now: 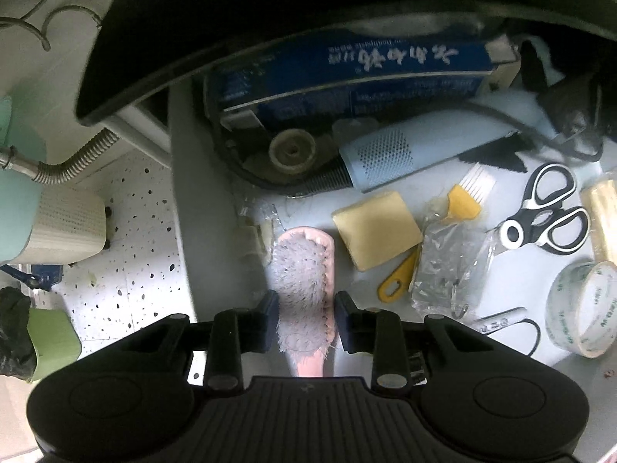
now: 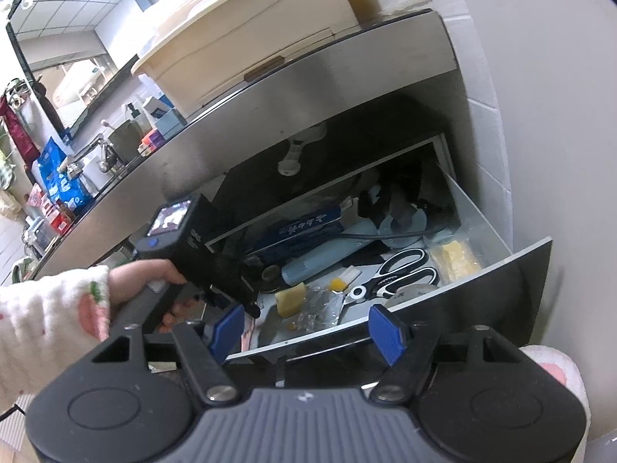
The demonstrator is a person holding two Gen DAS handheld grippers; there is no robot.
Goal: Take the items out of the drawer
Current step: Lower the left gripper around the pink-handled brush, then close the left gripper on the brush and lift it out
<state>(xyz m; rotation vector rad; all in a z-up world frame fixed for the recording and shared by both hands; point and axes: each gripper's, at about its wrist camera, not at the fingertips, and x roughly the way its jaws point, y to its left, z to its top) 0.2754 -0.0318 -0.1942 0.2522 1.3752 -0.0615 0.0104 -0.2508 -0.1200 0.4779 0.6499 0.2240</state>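
Note:
The drawer [image 2: 501,270] stands pulled open under a steel counter. In the left wrist view a pink brush with grey bristles [image 1: 304,270] lies at the drawer's left end. My left gripper [image 1: 306,322] is shut on the brush, its pads pressing both sides of the bristle head near the handle. My right gripper [image 2: 306,333] is open and empty, held in front of the drawer's front panel. The left gripper's body [image 2: 200,247] and the hand holding it show in the right wrist view, reaching into the drawer.
The drawer also holds a blue box [image 1: 347,77], a light-blue hair dryer [image 1: 416,146], a yellow sponge [image 1: 376,229], a yellow comb [image 1: 459,208], scissors [image 1: 543,216], a tape roll [image 1: 586,308] and a clear plastic bag [image 1: 447,266]. Speckled floor [image 1: 135,250] lies left.

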